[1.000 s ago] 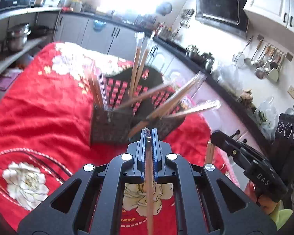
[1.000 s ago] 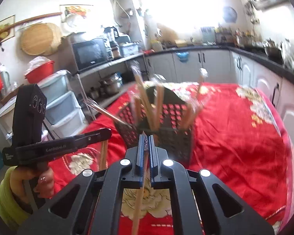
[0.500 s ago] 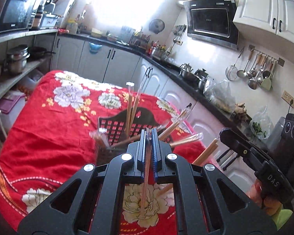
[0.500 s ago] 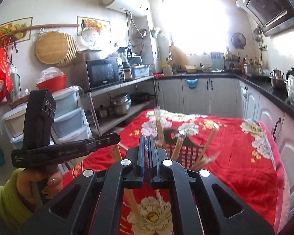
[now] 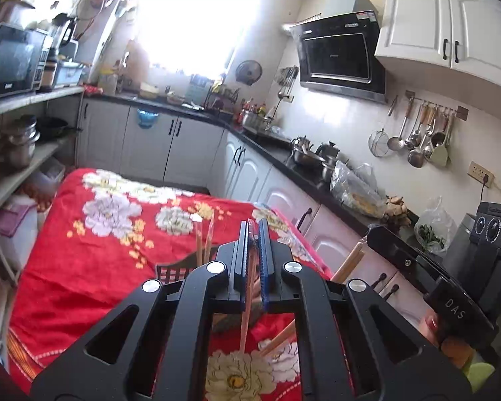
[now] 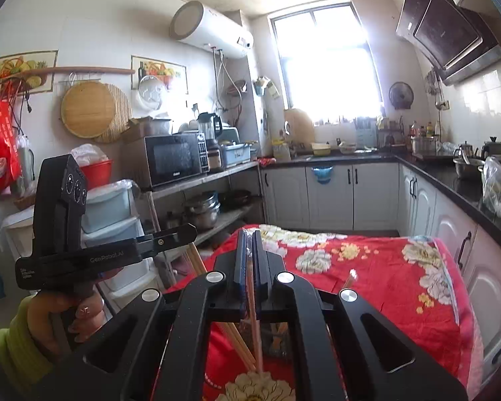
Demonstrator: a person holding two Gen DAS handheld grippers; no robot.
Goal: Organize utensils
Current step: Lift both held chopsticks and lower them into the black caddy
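My left gripper (image 5: 254, 225) is shut on a thin wooden chopstick (image 5: 247, 304) that hangs down between its jaws. High over the red floral table (image 5: 83, 250), it hides most of the dark mesh basket (image 5: 173, 269). Wrapped chopsticks (image 5: 205, 237) stick up from the basket. My right gripper (image 6: 248, 234) is shut on a pale chopstick (image 6: 253, 304) and covers the basket (image 6: 277, 337) below it. Each view shows the other gripper: the right gripper (image 5: 374, 235) with wooden chopsticks (image 5: 349, 264) under its jaws, and the left gripper (image 6: 190, 230) with its chopsticks (image 6: 197, 260).
A black counter (image 5: 317, 180) with pots and bags runs along white cabinets right of the table. A shelf rack (image 6: 203, 183) with a microwave and pans stands on the other side. Ladles hang on the wall (image 5: 417, 140). A hand in a green sleeve (image 6: 50, 317) holds the left gripper.
Both grippers have risen with their chopsticks and tipped up toward level. The basket, large and close before, has sunk almost out of sight beneath the jaws.
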